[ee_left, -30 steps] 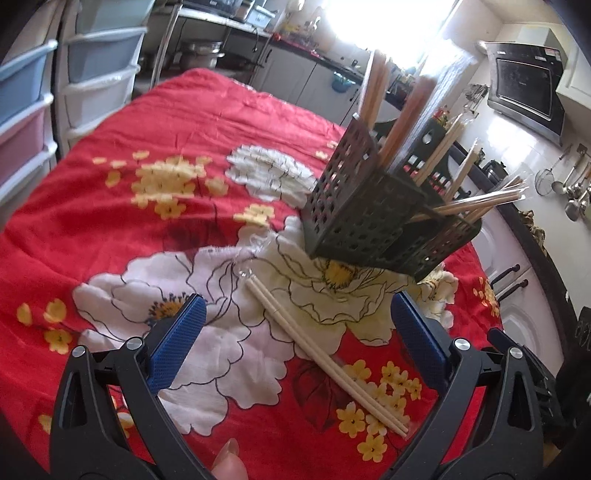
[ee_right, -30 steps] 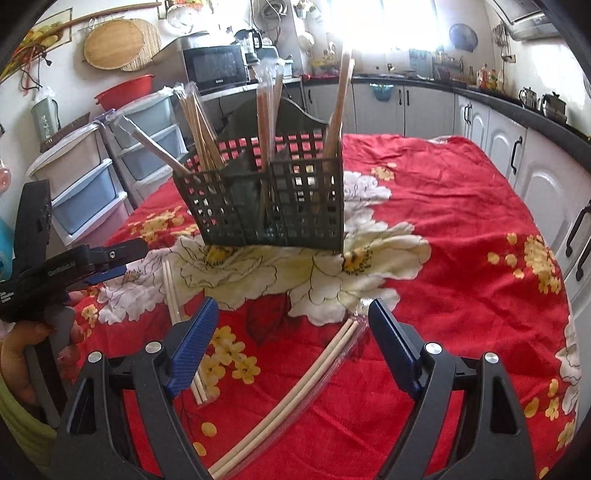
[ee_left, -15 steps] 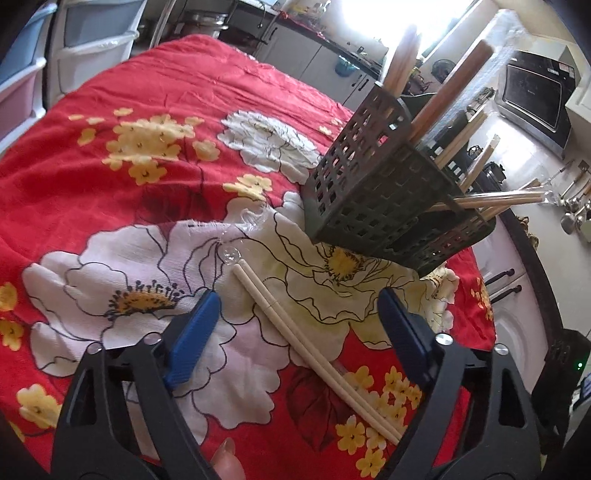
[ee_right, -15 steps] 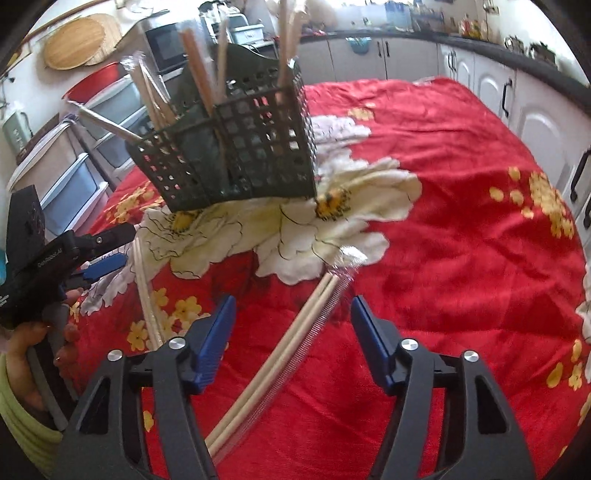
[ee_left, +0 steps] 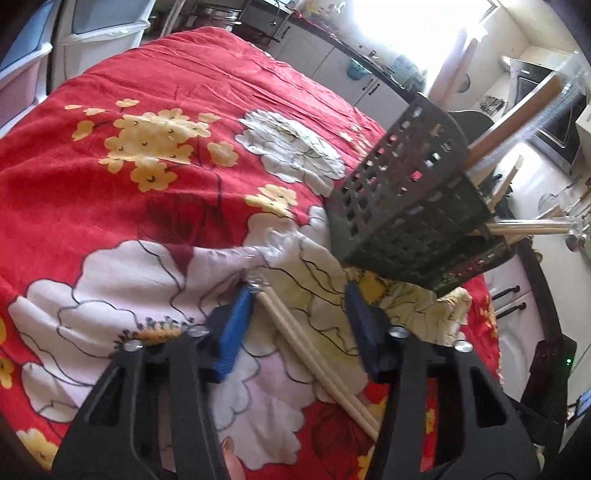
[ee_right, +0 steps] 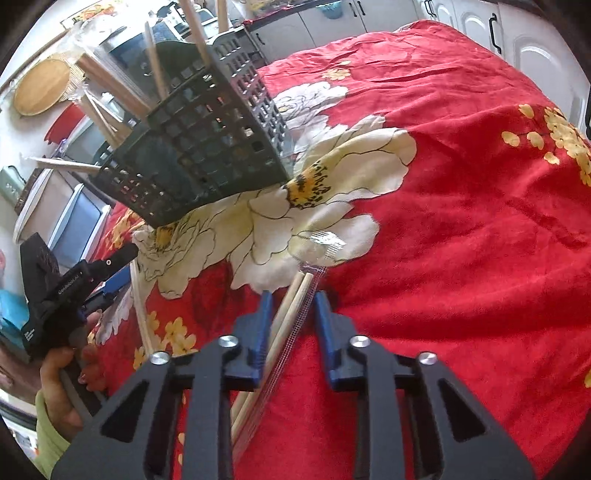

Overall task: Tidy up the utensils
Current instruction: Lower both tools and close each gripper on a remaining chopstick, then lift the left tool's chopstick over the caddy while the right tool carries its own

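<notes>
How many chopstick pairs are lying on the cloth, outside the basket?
2. One pair lies between the left tongs, a wrapped pair between the right tongs, both in front of the basket. Others may be hidden behind the basket.

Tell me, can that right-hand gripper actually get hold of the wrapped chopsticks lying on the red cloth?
Probably yes. The right gripper already straddles the wrapped chopsticks, one blue pad on either side, its jaws having just been closing on them. Nothing lies across them, and the utensil basket stands clear beyond. A small gap remains, so no grip yet.

Window (ee_left: 417, 33) glare, slight motion blur, heavy fisheye edge warping.
</notes>
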